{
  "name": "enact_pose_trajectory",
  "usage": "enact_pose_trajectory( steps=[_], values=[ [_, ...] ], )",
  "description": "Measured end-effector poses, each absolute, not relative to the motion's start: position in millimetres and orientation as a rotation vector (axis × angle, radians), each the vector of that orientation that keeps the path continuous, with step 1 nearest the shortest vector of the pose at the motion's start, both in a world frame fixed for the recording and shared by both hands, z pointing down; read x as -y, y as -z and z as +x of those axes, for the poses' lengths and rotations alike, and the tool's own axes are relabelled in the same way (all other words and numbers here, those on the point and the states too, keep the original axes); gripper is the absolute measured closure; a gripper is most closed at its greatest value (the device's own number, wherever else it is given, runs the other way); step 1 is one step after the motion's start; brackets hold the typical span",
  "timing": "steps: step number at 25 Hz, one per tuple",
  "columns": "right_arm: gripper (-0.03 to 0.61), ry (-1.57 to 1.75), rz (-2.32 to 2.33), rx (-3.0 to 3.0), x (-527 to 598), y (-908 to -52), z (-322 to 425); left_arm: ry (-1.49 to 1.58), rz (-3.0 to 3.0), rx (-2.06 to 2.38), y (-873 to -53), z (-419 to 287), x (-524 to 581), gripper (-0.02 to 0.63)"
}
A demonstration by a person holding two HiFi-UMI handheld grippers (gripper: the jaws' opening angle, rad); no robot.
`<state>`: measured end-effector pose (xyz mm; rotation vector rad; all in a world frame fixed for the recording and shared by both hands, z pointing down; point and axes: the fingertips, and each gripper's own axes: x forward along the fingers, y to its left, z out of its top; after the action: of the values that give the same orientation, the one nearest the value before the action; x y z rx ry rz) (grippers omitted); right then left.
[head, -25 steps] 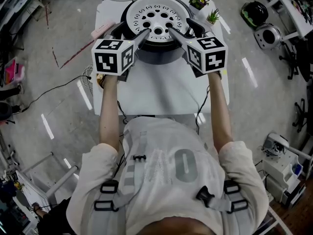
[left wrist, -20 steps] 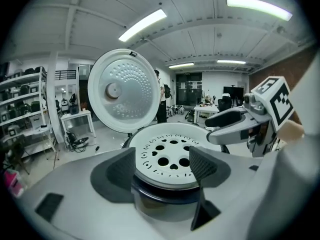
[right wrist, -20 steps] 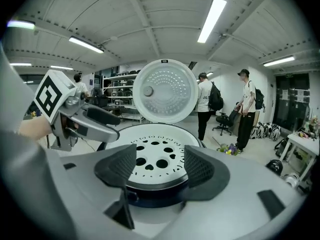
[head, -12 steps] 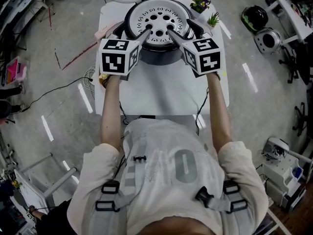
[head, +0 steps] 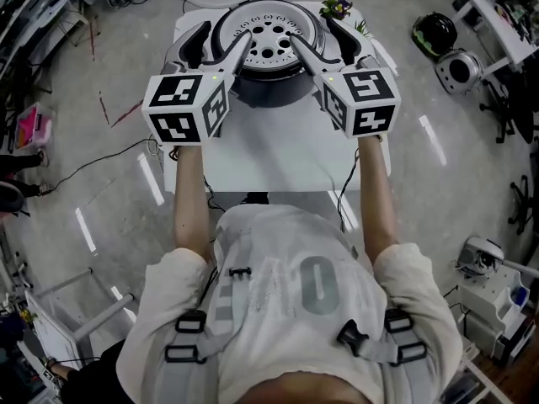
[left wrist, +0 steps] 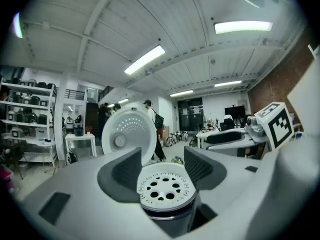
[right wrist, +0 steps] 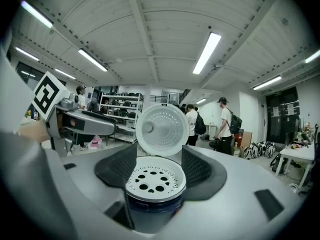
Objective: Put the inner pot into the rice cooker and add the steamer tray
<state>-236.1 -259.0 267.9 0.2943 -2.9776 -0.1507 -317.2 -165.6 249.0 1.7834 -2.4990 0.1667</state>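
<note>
1. The steamer tray (head: 268, 42) sits seated in the rice cooker (head: 265, 93) at the table's (head: 278, 154) far edge, so loading looks finished.
2. The left gripper (head: 221, 45), its jaws just narrowing yet spread, and the spread right gripper (head: 317, 39) hover empty, clear of it.

1. Head view: high above the person, facing steeply down, with the cooker (head: 274, 91) at 12 o'clock, well off.
2. Left gripper view: about level along its jaws, near the tray (left wrist: 166, 188) at 6 o'clock.
3. Right gripper view: likewise, tray at 6 o'clock.
4. All three share the tray. Both gripper views share the lid (left wrist: 129, 136), and perhaps the same people behind.
</note>
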Motion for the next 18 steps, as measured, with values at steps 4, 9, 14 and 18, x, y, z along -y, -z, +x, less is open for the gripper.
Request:
enact_pose_trajectory(
  steps=[4, 9, 14, 18],
  values=[
    [0.369, 0.152, 0.304, 3.082, 242, -241, -198, -0.039, 1.735, 2.714, -213, -288, 138, 0.469],
    [0.492, 0.161, 0.337, 3.192, 222, -222, -151, 0.051, 1.609, 2.888, -204, -249, 100, 0.582],
    [0.572, 0.152, 0.365, 3.230, 200, -235, -108, 0.090, 1.527, 2.923, -225, -205, 66, 0.592],
    [0.572, 0.101, 0.359, 3.192, 183, -262, -82, 0.086, 1.470, 2.898, -253, -179, 43, 0.592]
  ],
)
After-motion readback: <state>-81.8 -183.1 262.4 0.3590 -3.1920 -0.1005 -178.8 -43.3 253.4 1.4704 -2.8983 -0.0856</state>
